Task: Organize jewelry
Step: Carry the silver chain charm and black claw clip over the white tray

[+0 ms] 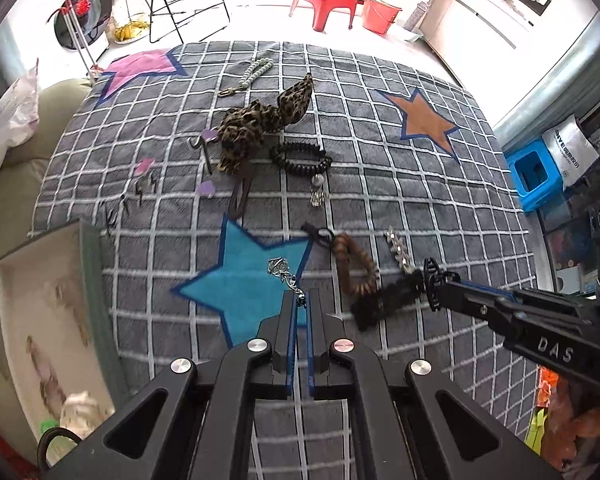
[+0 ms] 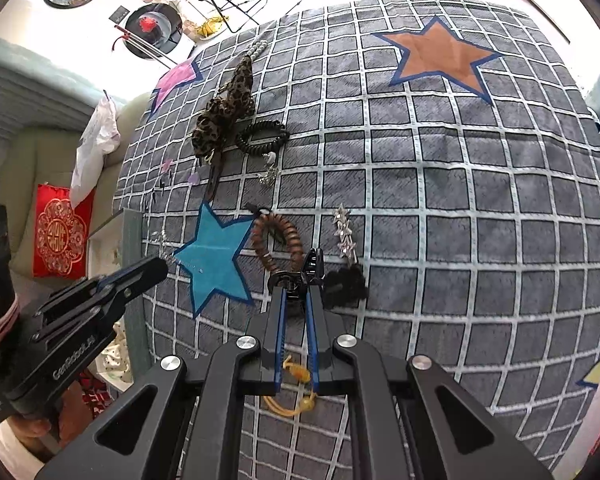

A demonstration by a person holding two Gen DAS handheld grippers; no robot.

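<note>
Now the left gripper (image 1: 300, 300) pinches a silver metal chain (image 1: 286, 276) at lower centre; the right gripper (image 2: 298, 280) clamps a black plastic claw clip (image 2: 306, 270).

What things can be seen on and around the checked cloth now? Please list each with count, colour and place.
checked cloth: one, grey with coloured stars, under everything
leopard scrunchie: one, brown spotted, far middle
pearl string: one, white, beyond the scrunchie
black bead bracelet: one, black with a silver charm, right of the scrunchie
brown bracelet: one, brown striped, right of the blue star
crystal clip: one, silver, right of the brown bracelet
silver chain: one, silver, hanging from the left tool
black claw clip: one, black, in the right tool
box: one, pale inside, left edge
left tool: shut on the chain
right tool: shut on the clip
</note>
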